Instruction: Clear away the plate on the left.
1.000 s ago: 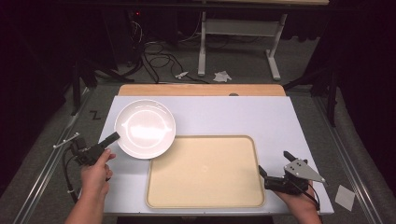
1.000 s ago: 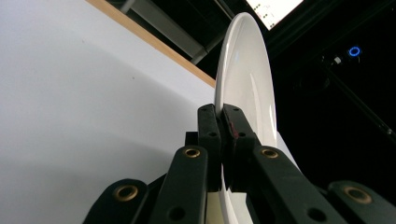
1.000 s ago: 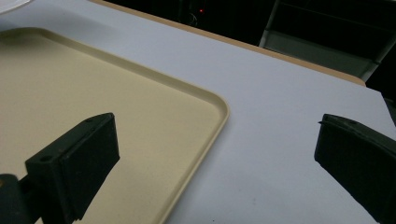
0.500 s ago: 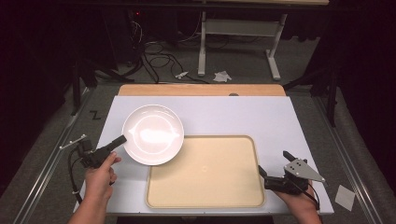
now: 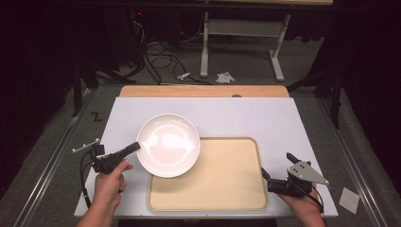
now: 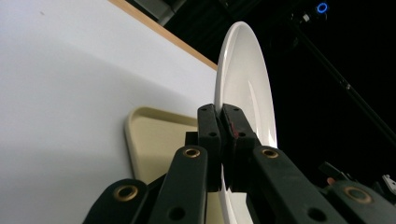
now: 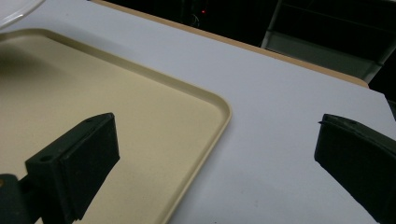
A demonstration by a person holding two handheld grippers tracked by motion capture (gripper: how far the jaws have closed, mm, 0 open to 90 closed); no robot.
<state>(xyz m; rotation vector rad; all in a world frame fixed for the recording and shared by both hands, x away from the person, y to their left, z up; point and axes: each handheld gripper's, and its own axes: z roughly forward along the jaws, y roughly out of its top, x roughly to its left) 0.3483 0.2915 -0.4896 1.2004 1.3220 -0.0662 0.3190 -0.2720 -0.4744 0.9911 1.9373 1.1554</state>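
A white round plate (image 5: 168, 144) hangs above the table, its right part over the upper left corner of a beige tray (image 5: 222, 179). My left gripper (image 5: 134, 148) is shut on the plate's left rim. In the left gripper view the plate (image 6: 245, 84) stands edge-on between the two closed jaws of that gripper (image 6: 220, 122), with the tray (image 6: 154, 140) behind. My right gripper (image 5: 279, 169) rests wide open at the tray's right edge, holding nothing. In the right gripper view its jaws (image 7: 219, 154) straddle the tray's rim (image 7: 212, 98).
The white table top (image 5: 255, 118) has a wooden strip (image 5: 203, 91) along its far edge. Cables and a desk frame (image 5: 241, 42) lie on the floor beyond. A white scrap (image 5: 350, 199) lies on the floor at the right.
The left gripper has carried the plate right and toward me, so it now overlaps the tray's corner. The right gripper has stayed in place, open.
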